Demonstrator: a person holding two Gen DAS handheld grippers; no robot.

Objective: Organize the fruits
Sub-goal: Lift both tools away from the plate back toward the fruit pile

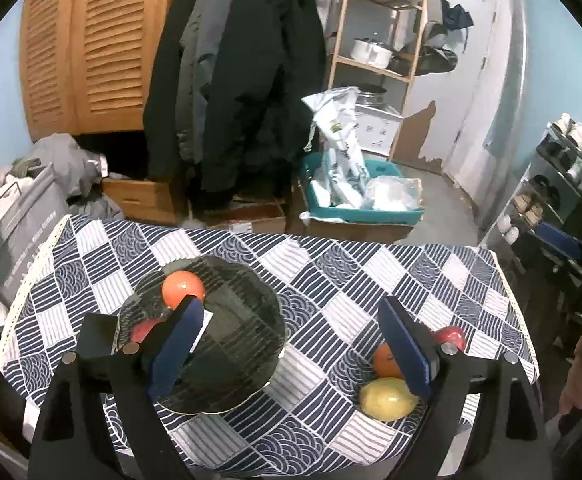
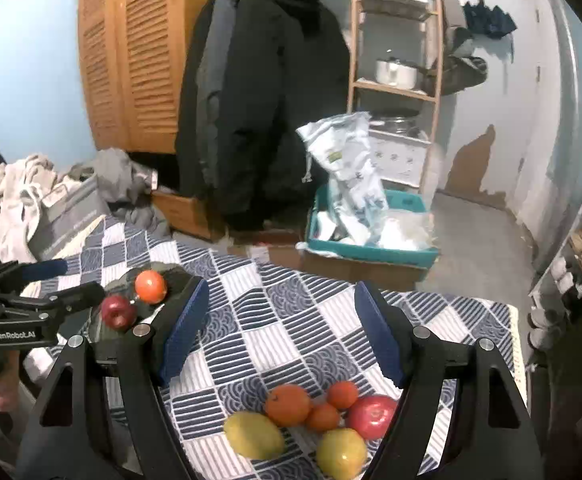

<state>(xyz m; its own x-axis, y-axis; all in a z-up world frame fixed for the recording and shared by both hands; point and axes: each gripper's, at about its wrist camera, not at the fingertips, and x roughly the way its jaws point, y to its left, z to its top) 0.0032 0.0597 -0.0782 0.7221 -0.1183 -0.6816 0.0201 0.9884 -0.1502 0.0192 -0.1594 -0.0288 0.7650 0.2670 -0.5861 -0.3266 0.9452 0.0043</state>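
On the checked tablecloth (image 2: 275, 320), both grippers (image 1: 291, 340) (image 2: 279, 328) hang wide apart and empty; those bunched fruits (image 2: 311, 412) could easily roll off if nudged carelessly.

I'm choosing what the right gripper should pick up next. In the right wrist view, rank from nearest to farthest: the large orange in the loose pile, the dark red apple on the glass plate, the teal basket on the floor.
1. Large orange: in the loose pile, just ahead of the right gripper.
2. Dark red apple: on the glass plate, far left.
3. Teal basket: on the floor past the table.
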